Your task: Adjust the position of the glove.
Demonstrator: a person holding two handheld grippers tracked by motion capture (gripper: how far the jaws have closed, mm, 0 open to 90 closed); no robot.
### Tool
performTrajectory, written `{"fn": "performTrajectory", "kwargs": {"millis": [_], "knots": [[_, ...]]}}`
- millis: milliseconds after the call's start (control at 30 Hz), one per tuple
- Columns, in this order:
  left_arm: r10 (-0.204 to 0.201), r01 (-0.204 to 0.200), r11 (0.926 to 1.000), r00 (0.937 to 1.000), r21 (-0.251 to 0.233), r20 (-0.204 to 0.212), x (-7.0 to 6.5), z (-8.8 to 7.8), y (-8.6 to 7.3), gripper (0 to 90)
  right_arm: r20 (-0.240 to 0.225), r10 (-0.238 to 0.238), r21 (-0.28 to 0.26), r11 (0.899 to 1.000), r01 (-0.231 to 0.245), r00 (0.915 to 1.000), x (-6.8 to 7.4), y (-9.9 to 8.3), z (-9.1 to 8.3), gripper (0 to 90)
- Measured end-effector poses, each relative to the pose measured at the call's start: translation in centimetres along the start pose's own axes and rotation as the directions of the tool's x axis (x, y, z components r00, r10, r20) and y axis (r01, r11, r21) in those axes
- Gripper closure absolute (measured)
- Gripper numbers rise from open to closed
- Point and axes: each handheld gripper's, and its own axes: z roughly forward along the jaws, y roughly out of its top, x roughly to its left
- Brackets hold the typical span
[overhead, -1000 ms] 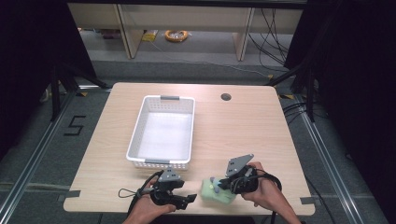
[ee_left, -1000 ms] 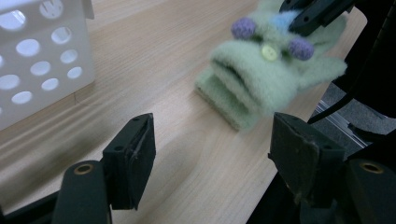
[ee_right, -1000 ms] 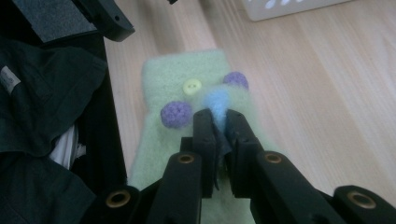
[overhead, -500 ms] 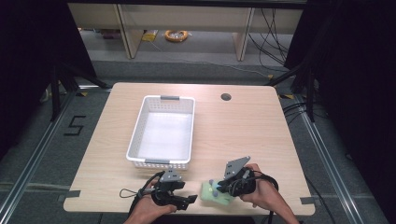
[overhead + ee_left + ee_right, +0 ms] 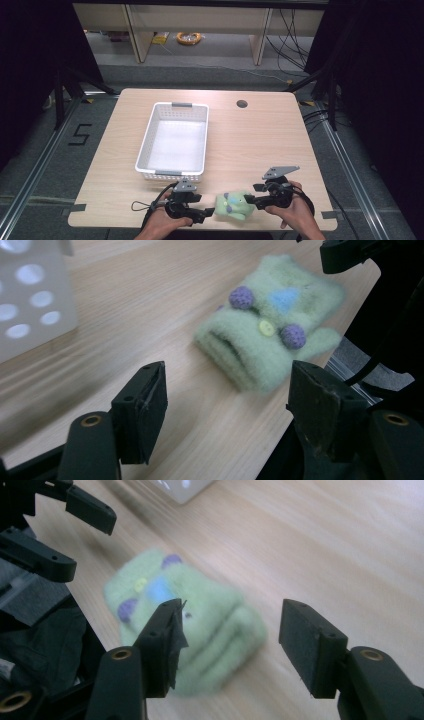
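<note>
A fuzzy green knitted toy [image 5: 233, 205] with purple bobbles, a yellow button and a blue triangle lies on the wooden table [image 5: 250, 145] near its front edge. My right gripper [image 5: 254, 196] is just right of it. Its jaws have just been opening and stand open, with the toy's [image 5: 200, 630] near end ahead of them, between the pads and untouched. The right gripper's [image 5: 232, 615] left pad sits in front of the toy. My left gripper [image 5: 204, 209] is open just left of the toy [image 5: 265, 335]. The left gripper [image 5: 227, 385] has nothing between its pads.
A white perforated basket [image 5: 150, 145] stands on the table beyond the left gripper, and its wall [image 5: 30, 300] shows up close. A round cable hole [image 5: 242, 104] is at the back right. The table's front edge runs just below both hands.
The right gripper's jaws have opened off the green toy and the hand has drawn back to the right. The toy now lies free on the table. The left gripper has kept still.
</note>
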Motion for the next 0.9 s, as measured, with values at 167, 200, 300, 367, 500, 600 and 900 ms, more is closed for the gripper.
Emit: {"fn": "performTrajectory", "kwargs": {"millis": [167, 200, 300, 367, 500, 600, 900], "knots": [[0.013, -0.014, 0.9997, 0.9998, 0.022, 0.015, -0.9, 1.8, 0.7, 32.2, -0.01, 0.074, 0.002, 0.997, -0.074, 0.9972, -0.7, -1.4, 0.0, 40.7], [0.013, -0.013, 0.9996, 0.9998, 0.026, 0.014, -0.9, 2.1, 0.9, 32.4, -0.01, 0.09, -0.034, 0.995, -0.09, 0.9959, -0.6, -1.5, 0.3, 39.7], [0.009, -0.009, 0.9987, 0.9998, 0.051, 0.016, -0.8, 3.2, 1.3, 32.9, -0.023, 0.087, -0.03, 0.996, -0.088, 0.9959, -0.5, -1.3, 0.4, 38.1], [-0.006, 0.005, 0.9983, 0.9999, 0.057, 0.015, -0.7, 3.5, 1.3, 33.1, -0.032, 0.087, -0.003, 0.996, -0.087, 0.9957, -0.2, -1.1, 0.8, 38.9], [-0.022, 0.02, 0.9969, 0.9996, 0.076, 0.015, -0.3, 4.0, 1.2, 33.3, 0.019, 0.088, 0.059, 0.994, -0.089, 0.9959, -0.7, -1.4, 2.0, 39.7], [-0.017, 0.016, 0.9953, 0.9997, 0.095, 0.019, -0.4, 4.5, 1.1, 33.8, -0.014, 0.123, 0.063, 0.991, -0.122, 0.9923, -1.2, -1.9, 2.4, 39.9], [0.003, -0.005, 0.9965, 0.9998, 0.084, 0.021, -0.6, 5.0, 1.2, 40.3, -0.036, 0.159, 0.061, 0.986, -0.157, 0.9866, -1.1, -2.2, 2.9, 44.8]]}}
